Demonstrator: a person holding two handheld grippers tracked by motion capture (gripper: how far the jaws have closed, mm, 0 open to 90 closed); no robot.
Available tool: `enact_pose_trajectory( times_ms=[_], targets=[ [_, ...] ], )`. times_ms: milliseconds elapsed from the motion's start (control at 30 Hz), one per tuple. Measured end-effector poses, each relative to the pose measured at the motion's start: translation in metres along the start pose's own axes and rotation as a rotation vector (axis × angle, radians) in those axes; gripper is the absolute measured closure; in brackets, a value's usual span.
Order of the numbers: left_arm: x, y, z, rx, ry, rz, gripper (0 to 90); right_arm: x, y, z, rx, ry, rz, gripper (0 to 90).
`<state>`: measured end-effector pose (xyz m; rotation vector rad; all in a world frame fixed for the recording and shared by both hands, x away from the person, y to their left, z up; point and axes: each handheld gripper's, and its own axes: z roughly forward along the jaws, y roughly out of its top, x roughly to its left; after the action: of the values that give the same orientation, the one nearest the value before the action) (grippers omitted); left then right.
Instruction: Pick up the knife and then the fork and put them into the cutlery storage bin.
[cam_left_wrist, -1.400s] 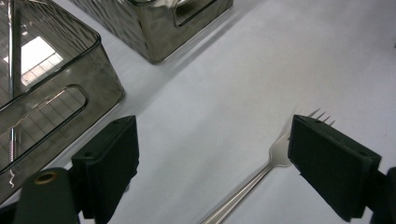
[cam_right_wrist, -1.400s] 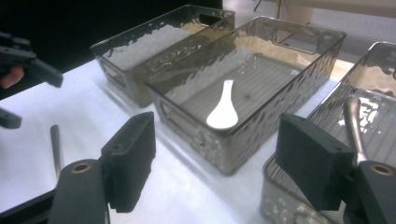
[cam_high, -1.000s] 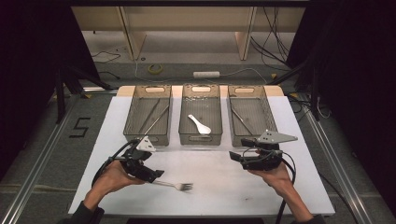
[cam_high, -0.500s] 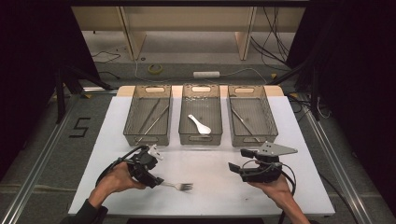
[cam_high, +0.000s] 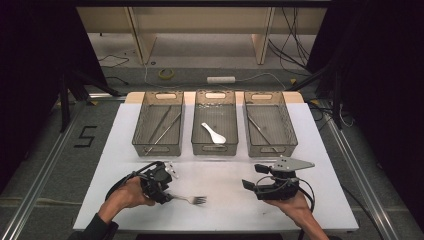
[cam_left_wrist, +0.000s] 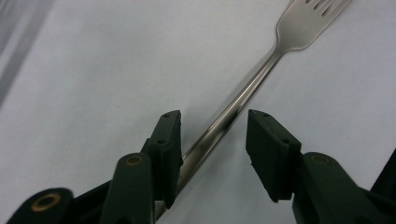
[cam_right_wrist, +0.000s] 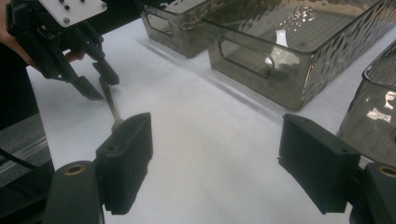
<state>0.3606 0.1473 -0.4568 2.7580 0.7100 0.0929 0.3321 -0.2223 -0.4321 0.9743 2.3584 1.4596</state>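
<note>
Fork (cam_high: 192, 199) alone on white table (cam_high: 225, 210), three bins (cam_high: 215, 122) well beyond.

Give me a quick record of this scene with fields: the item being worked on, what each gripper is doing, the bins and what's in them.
item: fork lying flat on the white table
left gripper: jaws have just been closing, astride the fork handle, pads not yet pressing it
right gripper: open, nothing between its jaws
left bin: long thin metal utensils, kind unclear
middle bin: white spoon
right bin: one thin metal utensil
</note>
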Motion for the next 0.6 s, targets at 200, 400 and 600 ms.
enact_pose_trajectory(
  times_ms=[200,400,600],
  targets=[
    [-0.0003,-0.0002,0.0023,0.0,-0.007,0.007,61.1,0.0009,0.0,0.0011,0.005,0.005,0.002,26.8],
    [-0.0007,0.0029,0.0067,0.042,-0.003,0.032,61.9,0.0009,0.0001,0.0012,0.005,0.006,0.002,26.9],
    [-0.002,0.0044,0.0068,0.058,-0.002,0.054,64.0,0.0012,0.0003,0.0006,0.003,0.005,0.001,26.9]
  ],
)
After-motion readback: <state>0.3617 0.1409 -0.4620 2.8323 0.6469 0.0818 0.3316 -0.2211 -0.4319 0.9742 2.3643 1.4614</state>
